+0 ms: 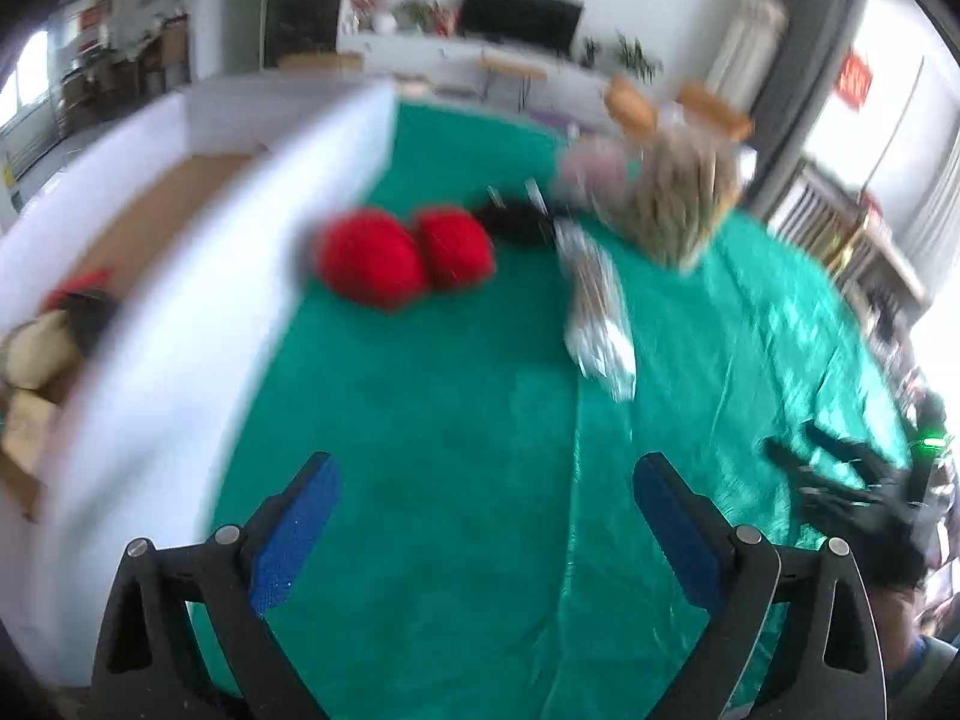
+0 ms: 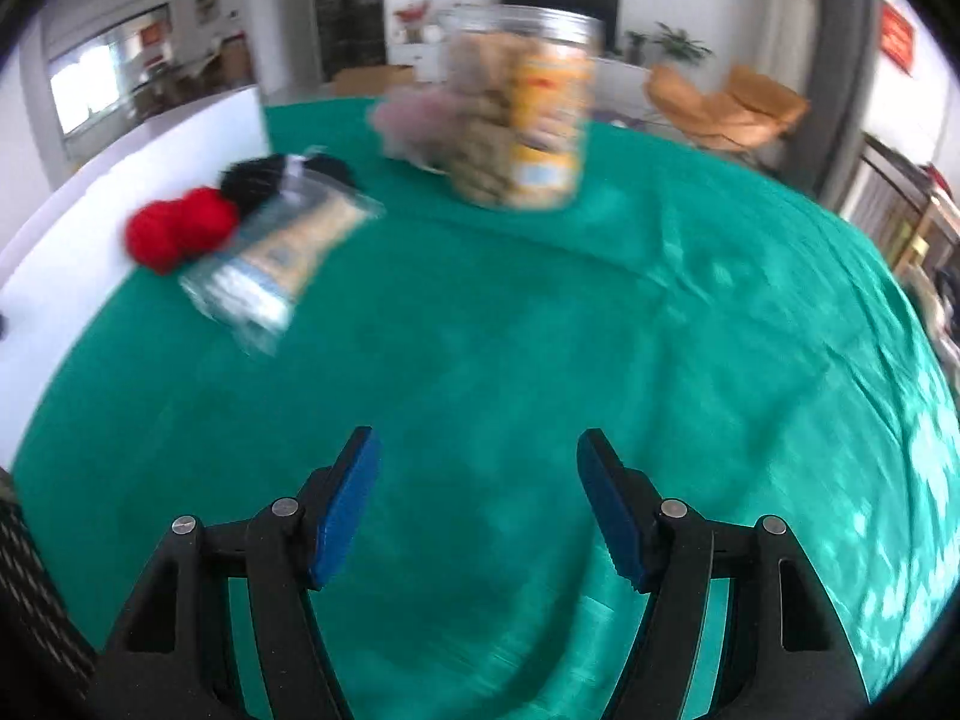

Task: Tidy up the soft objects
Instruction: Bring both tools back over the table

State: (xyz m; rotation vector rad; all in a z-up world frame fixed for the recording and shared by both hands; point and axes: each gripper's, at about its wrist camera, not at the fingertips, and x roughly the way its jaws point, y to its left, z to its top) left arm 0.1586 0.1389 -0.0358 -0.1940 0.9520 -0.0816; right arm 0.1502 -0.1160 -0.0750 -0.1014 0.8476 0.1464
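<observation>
Two red pom-poms lie on the green cloth beside the white box wall; they also show in the right wrist view. A black pom-pom lies behind them, also in the right wrist view. A pinkish soft ball sits by the jar. Soft items lie inside the box. My left gripper is open and empty above the cloth. My right gripper is open and empty, well short of the objects.
A clear snack jar stands at the back of the table. A clear packet lies next to the pom-poms, also in the left wrist view. A black-gloved hand is at the right edge.
</observation>
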